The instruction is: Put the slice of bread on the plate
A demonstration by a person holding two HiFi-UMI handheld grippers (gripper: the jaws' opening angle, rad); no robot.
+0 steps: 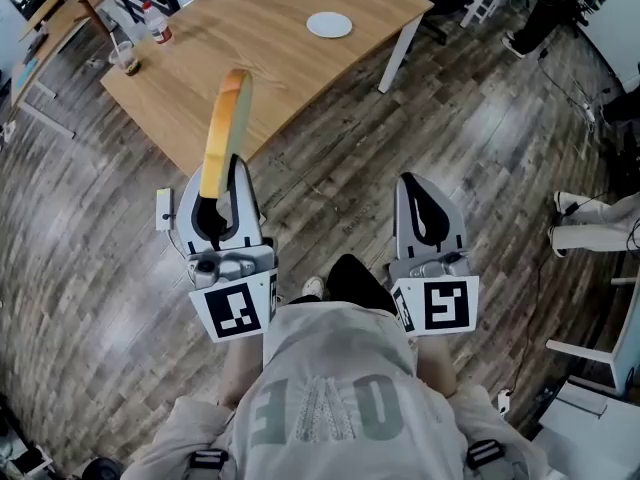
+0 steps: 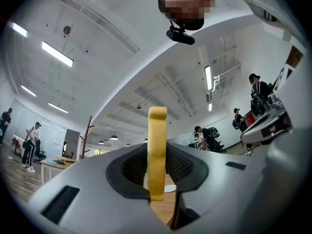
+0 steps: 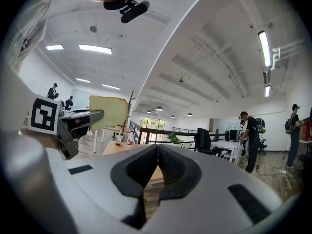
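1. Slice of bread [image 1: 226, 128]: upright on edge, clamped in the left gripper [image 1: 213, 183], sticking out past its tips.
2. Plate [image 1: 329, 25]: on the wooden surface [image 1: 270, 48], well apart from the bread.
3. Right gripper [image 1: 418, 186]: closed, nothing inside.

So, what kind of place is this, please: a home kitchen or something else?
Probably an open-plan office or shared workspace, not a home. Long strip lights run along a high ceiling, an office chair and desks stand in the background, and several people stand about.
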